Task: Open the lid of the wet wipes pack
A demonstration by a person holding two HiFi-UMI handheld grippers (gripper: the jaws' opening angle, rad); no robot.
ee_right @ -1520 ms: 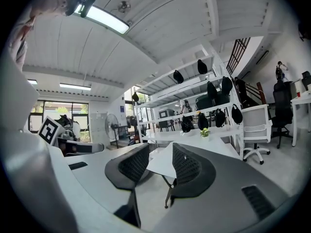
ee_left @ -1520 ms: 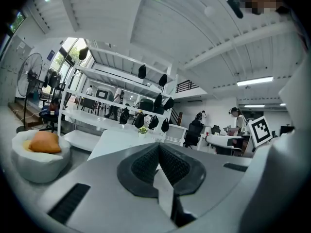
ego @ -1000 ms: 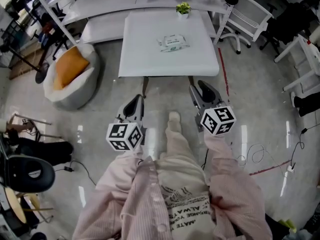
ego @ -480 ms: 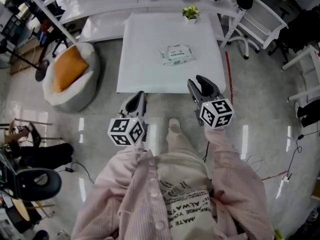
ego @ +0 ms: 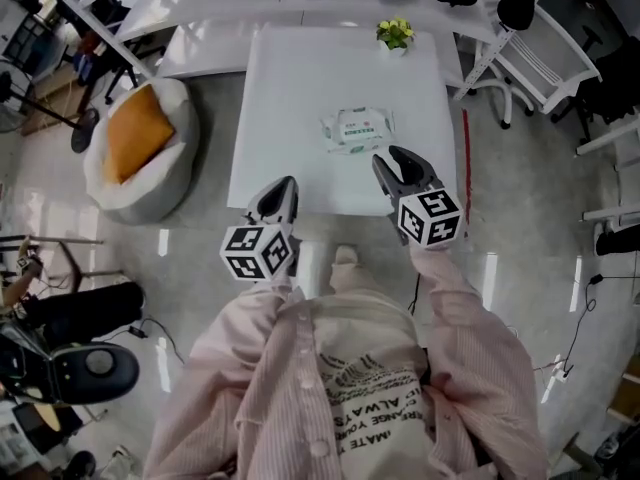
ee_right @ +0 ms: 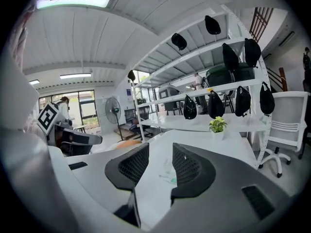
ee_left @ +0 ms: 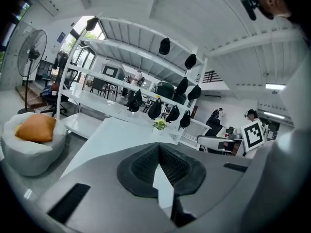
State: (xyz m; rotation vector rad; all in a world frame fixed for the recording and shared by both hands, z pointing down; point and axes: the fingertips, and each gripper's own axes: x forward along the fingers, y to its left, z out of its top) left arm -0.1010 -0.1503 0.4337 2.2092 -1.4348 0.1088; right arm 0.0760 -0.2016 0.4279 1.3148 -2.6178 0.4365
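White sq. table point(ego: 300, 88), soft flat wipes pack point(ego: 358, 128)

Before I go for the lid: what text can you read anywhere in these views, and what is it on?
"ALWAYS": upside down in the print on the person's top. The lines beside it look like "ORANGE" and "MATE", partly cut off.
Wet wipes pack: there is green label print, too small to read.
Marker cubes: black-and-white square patterns only, no words.

White-green wet wipes pack point(ego: 358, 128), flat on table point(ego: 300, 88)
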